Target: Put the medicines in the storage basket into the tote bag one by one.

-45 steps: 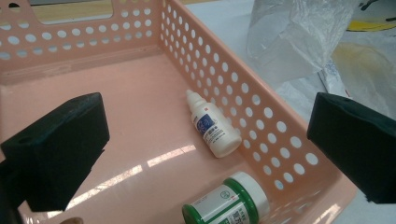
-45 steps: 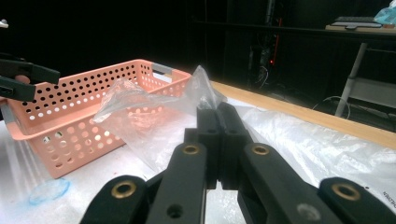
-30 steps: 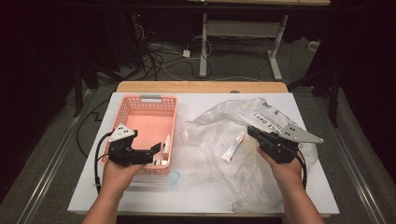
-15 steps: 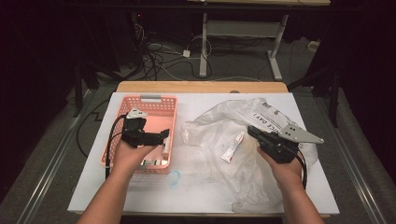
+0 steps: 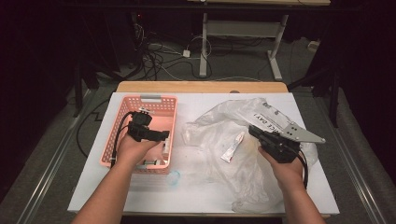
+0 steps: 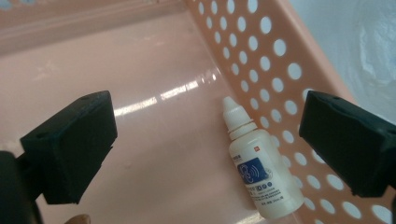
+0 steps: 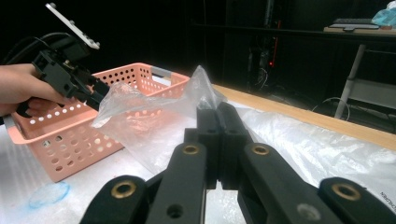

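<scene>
Dropper bottle (image 6: 261, 175) lies in the pink basket (image 5: 122, 119) beneath our released left gripper (image 5: 154, 135); our right gripper (image 5: 256, 133) pinches the plastic bag (image 5: 219, 121), a tube (image 5: 232, 146) seemingly left.

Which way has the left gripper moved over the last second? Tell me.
Yes. The left gripper has moved away from the person, from the pink basket's near end to above its middle.

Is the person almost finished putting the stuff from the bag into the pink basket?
Partly. One small white dropper bottle already lies inside the pink perforated plastic basket, between the open jaws of the left gripper. The right gripper is shut on the clear plastic bag. A white tube with red print lies at the bag, likely next.
</scene>
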`<state>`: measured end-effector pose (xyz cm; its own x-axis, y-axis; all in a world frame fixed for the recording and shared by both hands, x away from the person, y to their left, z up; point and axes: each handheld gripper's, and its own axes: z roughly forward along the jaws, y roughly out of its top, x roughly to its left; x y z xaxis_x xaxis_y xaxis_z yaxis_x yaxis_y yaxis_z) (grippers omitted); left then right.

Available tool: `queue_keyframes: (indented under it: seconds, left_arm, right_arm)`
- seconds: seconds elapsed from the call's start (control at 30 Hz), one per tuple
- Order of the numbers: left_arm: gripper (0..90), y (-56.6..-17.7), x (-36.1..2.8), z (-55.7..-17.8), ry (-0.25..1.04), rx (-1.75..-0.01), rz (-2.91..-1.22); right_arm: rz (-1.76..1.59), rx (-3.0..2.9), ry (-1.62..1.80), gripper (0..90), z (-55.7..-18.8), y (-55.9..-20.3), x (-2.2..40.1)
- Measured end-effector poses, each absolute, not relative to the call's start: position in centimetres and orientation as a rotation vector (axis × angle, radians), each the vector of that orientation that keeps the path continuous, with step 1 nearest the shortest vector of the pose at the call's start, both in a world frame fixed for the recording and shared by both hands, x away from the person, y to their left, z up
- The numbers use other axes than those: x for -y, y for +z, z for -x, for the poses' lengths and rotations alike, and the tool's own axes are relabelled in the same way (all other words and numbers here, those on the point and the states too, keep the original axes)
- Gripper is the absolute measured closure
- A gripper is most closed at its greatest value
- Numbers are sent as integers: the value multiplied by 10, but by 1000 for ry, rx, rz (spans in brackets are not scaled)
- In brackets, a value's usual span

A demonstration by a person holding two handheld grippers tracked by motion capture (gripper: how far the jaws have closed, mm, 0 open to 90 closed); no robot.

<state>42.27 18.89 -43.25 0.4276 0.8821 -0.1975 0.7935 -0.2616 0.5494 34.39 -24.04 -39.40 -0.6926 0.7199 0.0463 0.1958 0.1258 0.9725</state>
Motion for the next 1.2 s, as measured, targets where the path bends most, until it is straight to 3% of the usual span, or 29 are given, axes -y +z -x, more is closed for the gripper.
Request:
queue_keyframes:
  seconds: [0.13, 0.7, 1.2]
  left_arm:
    - [131, -439, -189, -427, 141, -1416, -2160]
    - [320, -450, -179, -436, -94, -1449, -2312]
    - [459, -454, -177, -437, -63, -1536, -2442]
  right_arm:
    - [-878, -1971, 1594, 900, -344, -394, 241]
    - [-891, -1978, 1579, 900, -344, -397, 239]
    - [-894, -1977, 1577, 900, -344, -396, 240]
